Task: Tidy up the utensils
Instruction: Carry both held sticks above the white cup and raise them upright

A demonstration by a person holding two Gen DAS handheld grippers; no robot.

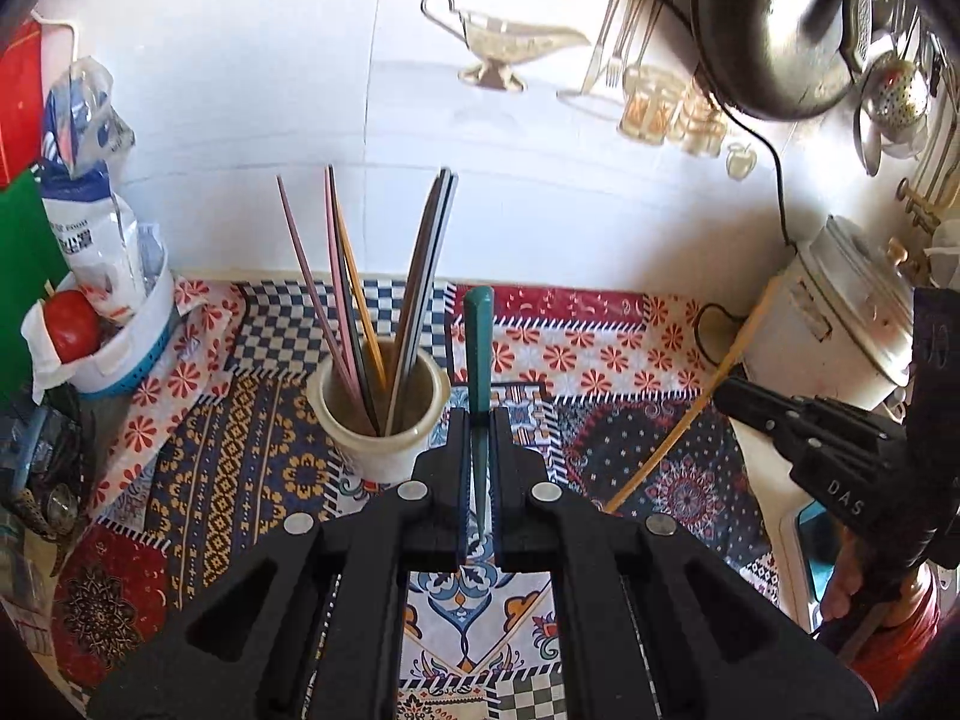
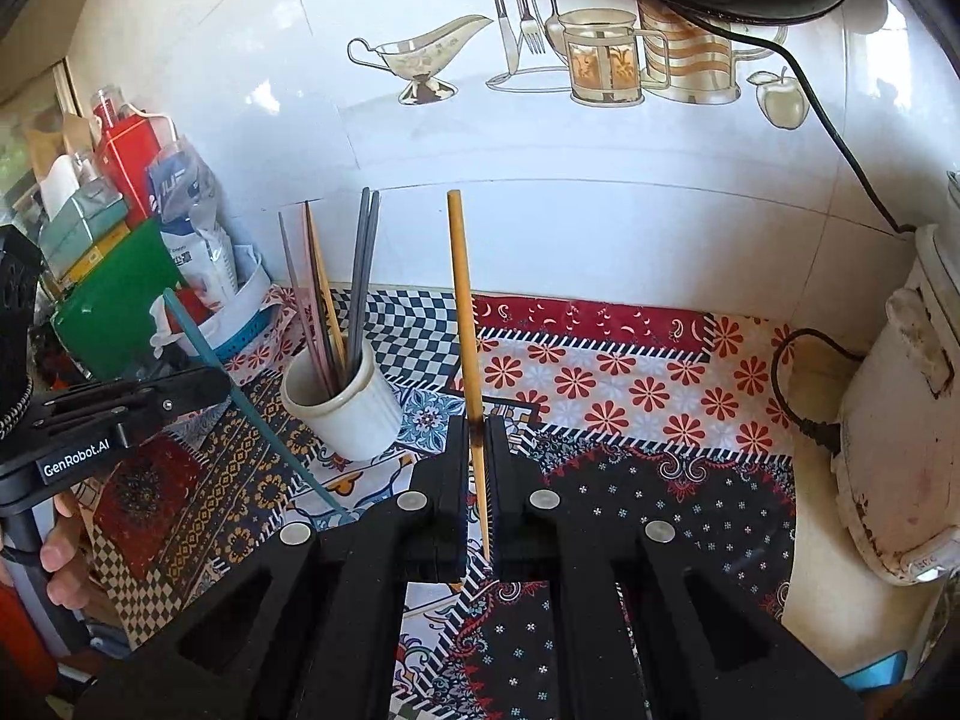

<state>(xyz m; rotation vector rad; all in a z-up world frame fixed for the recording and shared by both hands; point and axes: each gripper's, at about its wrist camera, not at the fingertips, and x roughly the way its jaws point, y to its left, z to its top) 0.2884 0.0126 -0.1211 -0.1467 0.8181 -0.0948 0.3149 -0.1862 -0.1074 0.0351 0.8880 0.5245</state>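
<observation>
Each hand-held gripper is clamped tight on 1 chopstick, the left (image 1: 478,456) on a teal stick (image 1: 479,348), the right (image 2: 478,462) on a tan stick (image 2: 465,312), tips up, probably for dropping into the cup (image 1: 378,420) at 11 o'clock on the bench (image 1: 630,360).

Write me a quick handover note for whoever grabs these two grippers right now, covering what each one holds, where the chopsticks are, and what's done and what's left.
Left gripper: shut on a teal chopstick, held clear of the patterned cloth.
Right gripper: shut on a yellow chopstick, also held clear of the cloth.
White cup: stands on the cloth near the wall, already holding several chopsticks.
Done: those sticks are in the cup.
Left: probably drop both held chopsticks into the cup. No other loose utensils show on the cloth in these views.
</observation>
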